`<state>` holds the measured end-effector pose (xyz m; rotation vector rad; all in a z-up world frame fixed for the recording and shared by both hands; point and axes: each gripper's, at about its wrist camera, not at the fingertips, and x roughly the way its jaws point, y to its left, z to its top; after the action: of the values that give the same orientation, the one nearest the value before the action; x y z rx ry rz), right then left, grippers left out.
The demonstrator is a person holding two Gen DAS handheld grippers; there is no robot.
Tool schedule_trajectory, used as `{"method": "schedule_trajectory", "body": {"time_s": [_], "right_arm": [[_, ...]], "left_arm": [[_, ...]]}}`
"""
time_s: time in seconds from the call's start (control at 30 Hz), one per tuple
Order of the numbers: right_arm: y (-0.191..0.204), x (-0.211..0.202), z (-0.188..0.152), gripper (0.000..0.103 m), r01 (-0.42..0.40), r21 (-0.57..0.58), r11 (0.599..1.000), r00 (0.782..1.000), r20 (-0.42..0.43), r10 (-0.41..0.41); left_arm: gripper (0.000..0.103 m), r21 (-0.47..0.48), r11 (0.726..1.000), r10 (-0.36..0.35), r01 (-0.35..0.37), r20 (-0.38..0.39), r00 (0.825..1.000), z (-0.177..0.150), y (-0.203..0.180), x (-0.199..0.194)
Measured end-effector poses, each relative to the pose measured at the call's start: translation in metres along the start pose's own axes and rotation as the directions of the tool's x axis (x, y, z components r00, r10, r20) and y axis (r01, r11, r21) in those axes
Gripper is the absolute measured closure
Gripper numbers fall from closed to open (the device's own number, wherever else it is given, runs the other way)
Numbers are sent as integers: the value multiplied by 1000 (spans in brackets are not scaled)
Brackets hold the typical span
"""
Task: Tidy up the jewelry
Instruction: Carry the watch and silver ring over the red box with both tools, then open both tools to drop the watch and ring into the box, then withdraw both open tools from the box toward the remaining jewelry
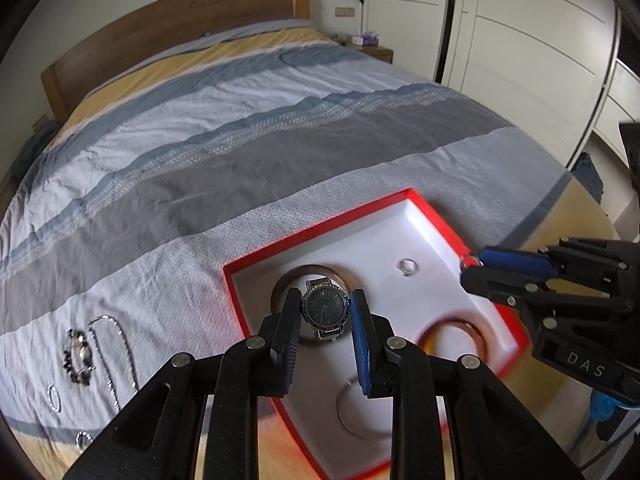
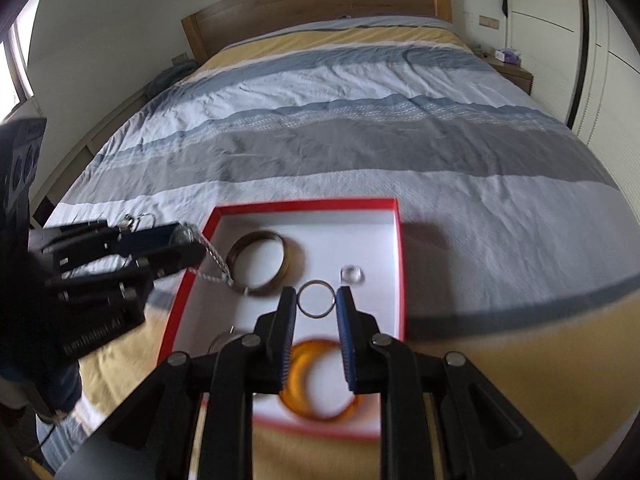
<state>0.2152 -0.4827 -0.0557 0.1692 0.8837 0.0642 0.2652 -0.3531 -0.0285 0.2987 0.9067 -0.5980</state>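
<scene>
A red box (image 1: 264,254) with a white inside lies on the bed; it also shows in the right wrist view (image 2: 396,240). My left gripper (image 1: 325,305) is shut on a silver watch (image 1: 324,310) and holds it above the box over a gold bangle (image 2: 260,262). In the right wrist view the watch strap (image 2: 214,262) hangs from my left gripper (image 2: 188,246). My right gripper (image 2: 316,300) is shut on a thin silver ring (image 2: 316,299) above the box. An amber bangle (image 2: 316,384), a clear ring (image 2: 352,274) and a thin hoop (image 1: 360,412) lie in the box.
Loose jewelry lies on the bedspread left of the box: a bead bracelet (image 1: 78,354), a chain necklace (image 1: 116,360) and small rings (image 1: 54,398). A wooden headboard (image 2: 312,4) stands at the far end. White wardrobes (image 1: 520,40) and a nightstand (image 2: 512,68) stand to the right.
</scene>
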Motion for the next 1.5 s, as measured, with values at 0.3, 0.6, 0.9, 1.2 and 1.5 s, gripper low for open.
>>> {"method": "schedule_trajectory", "body": {"time_s": [0.3,0.6,0.9,1.2,1.5], "right_arm": [[-5,69,31,84,18,0,1000,997,-72,-18],[-8,108,32,84,85,-7,996,985,-148,-85],[-3,117,32,83,105,-51,993,981,-158,-112],[0,107,37,83,107,-61,992,981,-154,-115],[9,36,49,72,118,-45,992,991,-58,-120]], "left_arm": [[79,-50,999,-15,12,-56,998,2,16,57],[79,-51,998,-24,19,-84,996,-6,22,83],[78,-67,997,-36,29,-101,994,-9,32,93],[71,-96,993,-71,62,-96,993,-6,37,86],[65,-110,991,-80,81,19,997,-2,42,24]]}}
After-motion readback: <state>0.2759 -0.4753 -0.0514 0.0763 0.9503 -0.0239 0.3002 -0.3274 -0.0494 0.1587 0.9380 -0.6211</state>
